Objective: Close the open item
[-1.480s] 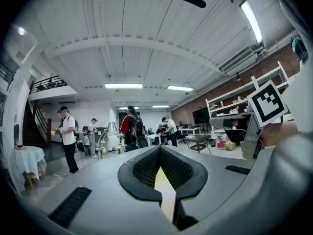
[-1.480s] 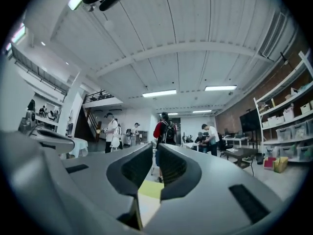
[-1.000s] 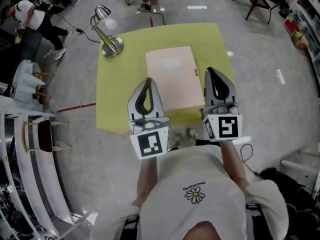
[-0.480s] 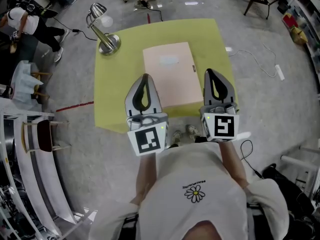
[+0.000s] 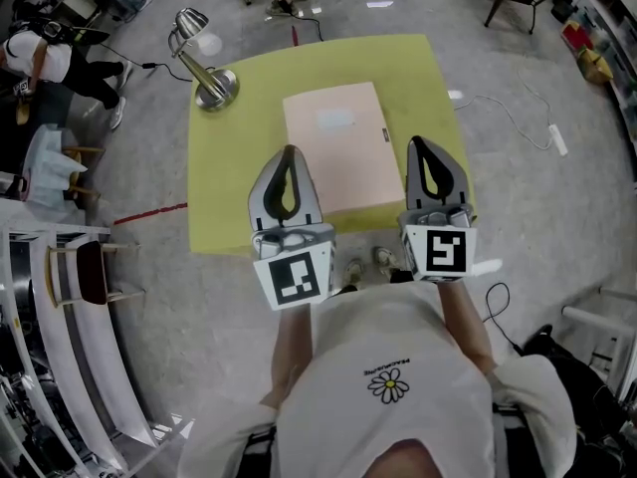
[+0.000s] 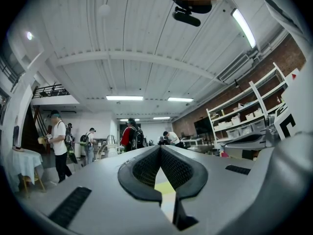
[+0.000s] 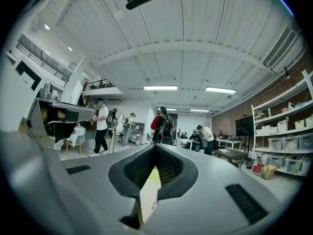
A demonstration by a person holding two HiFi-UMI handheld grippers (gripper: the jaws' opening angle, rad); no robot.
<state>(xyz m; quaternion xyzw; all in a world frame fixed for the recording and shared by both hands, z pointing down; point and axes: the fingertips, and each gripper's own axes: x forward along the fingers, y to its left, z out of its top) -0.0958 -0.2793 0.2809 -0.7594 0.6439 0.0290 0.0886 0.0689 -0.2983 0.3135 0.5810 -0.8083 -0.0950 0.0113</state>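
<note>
Left hand-held gripper (image 5: 290,153) and right hand-held gripper (image 5: 417,143) hover side by side over the near part of my yellow-green desk (image 5: 234,182), each with its jaws pressed together and holding no object. A silver desk lamp (image 5: 213,88) stands at the far left corner, well apart from the pink folder (image 5: 338,152). A white cable with a power strip (image 5: 557,151) trails on the floor to the right, and a small chair (image 5: 92,270) sits off to the left. The pink folder lies flat mid-desk, between the two tips in the head view, its cover down, with a small dark clasp (image 5: 385,137) on its right edge.
</note>
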